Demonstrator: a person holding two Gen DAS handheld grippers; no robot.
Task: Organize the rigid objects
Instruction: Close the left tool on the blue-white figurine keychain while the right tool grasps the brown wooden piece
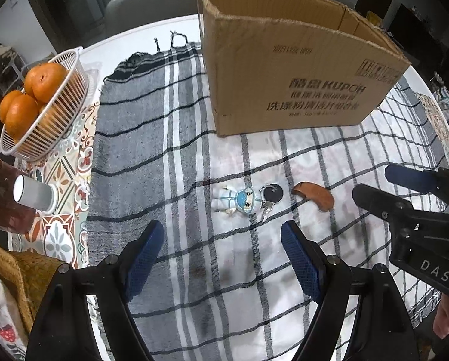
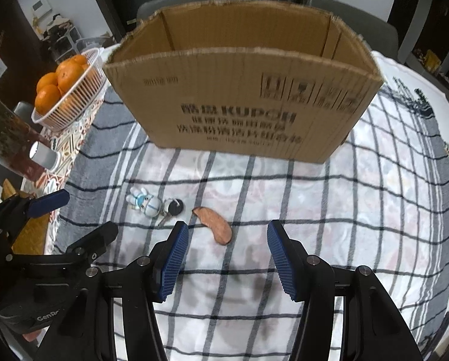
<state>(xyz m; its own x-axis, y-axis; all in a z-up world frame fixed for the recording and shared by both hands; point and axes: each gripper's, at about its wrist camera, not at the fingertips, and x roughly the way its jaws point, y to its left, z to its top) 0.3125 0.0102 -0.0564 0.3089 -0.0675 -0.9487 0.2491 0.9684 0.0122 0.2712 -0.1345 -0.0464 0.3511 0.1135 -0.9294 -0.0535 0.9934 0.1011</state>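
box (image 2: 242, 102) floor hidden, its small print blurred, basket (image 1: 41, 138) contents partly screened

On the checked cloth (image 1: 284, 162) a cardboard box (image 1: 287, 69) is placed at the back. Before it, a figurine (image 1: 235, 203), a key (image 1: 271, 195) and a comb (image 1: 314, 198) are laid in a row, left to right. A basket of oranges (image 1: 41, 105) is set far left.

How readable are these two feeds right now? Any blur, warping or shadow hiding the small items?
Left wrist view: the astronaut figurine keychain and brown wooden comb are sharp; the cardboard box print is slightly soft. Right wrist view: softer overall, box lettering smeared. Both: fisheye bends the checked cloth; faint gripper shadows, no glare.
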